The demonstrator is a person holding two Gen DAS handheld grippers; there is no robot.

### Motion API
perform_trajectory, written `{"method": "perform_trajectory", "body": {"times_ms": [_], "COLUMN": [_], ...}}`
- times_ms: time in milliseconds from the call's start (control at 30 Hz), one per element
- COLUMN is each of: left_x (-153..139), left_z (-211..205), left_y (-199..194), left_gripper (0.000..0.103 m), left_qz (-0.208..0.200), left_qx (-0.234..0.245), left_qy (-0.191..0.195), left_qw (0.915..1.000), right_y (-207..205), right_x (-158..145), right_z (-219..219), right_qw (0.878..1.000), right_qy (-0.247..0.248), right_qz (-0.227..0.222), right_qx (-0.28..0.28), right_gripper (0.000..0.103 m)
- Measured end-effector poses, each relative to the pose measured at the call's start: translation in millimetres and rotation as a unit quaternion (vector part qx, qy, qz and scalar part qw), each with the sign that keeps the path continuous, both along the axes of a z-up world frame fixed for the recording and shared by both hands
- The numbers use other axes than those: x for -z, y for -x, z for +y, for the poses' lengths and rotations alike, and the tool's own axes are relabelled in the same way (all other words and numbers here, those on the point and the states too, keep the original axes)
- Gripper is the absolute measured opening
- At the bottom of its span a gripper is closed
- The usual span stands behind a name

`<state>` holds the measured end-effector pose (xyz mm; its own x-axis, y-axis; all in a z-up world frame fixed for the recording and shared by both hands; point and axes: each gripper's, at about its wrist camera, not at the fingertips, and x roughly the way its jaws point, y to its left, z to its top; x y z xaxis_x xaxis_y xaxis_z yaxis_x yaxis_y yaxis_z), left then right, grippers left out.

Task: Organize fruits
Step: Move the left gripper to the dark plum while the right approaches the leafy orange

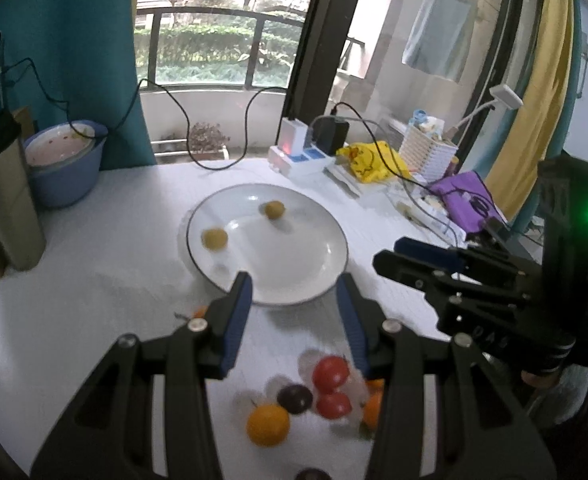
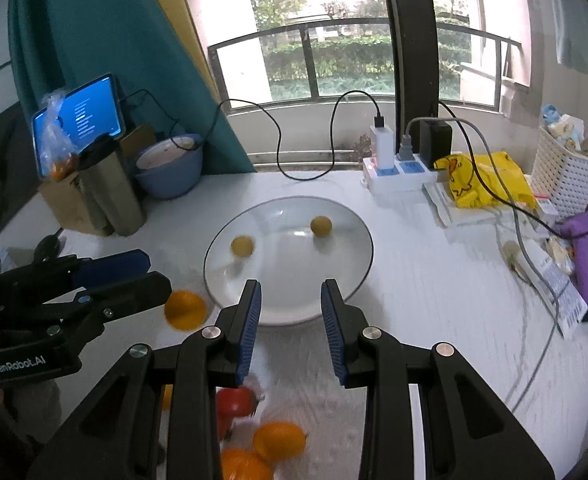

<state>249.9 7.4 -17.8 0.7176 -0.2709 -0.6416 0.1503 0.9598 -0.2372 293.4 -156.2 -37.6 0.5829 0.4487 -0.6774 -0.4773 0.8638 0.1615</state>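
Now both tongs, left [image 1: 294,296] and right [image 2: 291,302], wide apart, empty, above plate [image 1: 317,264] with 2 fruits.

Both grippers are held low and side by side, pointing the same way. The left gripper [image 1: 294,292] has its blue-padded fingers [image 1: 236,320] spread apart with nothing between them. The right gripper [image 2: 291,300] is just as wide, its pads [image 2: 250,328] bare. Each shows in the other's view, tilted slightly inward, fingers parted.
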Motion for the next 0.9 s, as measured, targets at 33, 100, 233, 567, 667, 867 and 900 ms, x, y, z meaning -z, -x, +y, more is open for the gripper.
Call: {"method": "perform_trajectory", "body": {"times_ms": [33,100,233,567,667,867,900], "left_x": [1,5,10,20,26,42,45], "left_z": [-1,-3,-8,-10,-12,-17,-18], "left_y": [4,14,32,66,75,91,93], "left_gripper": [0.045,0.045,0.045,0.045,0.045,0.045,0.045], "left_qz": [0.000,0.001,0.002,0.006,0.014,0.033,0.038], "left_qx": [0.001,0.000,0.002,0.001,0.004,0.010,0.011], "left_qy": [-0.001,-0.004,-0.009,-0.004,-0.003,-0.009,-0.009], "left_qw": [1.0000,1.0000,1.0000,1.0000,0.9999,0.9994,0.9992], "right_y": [6,13,28,63,73,87,89], "right_x": [1,3,8,17,22,36,39], "right_z": [-2,-5,-11,-27,-29,-27,-26], "right_qw": [1.000,1.000,1.000,1.000,1.000,0.999,0.999], "right_qy": [0.001,0.002,0.003,0.006,0.006,0.008,0.009], "right_qz": [0.001,0.003,0.011,0.022,0.029,0.044,0.046], "right_qx": [-0.001,-0.001,0.000,0.009,0.010,0.000,-0.002], "right_gripper": [0.033,0.033,0.033,0.034,0.034,0.035,0.035]}}
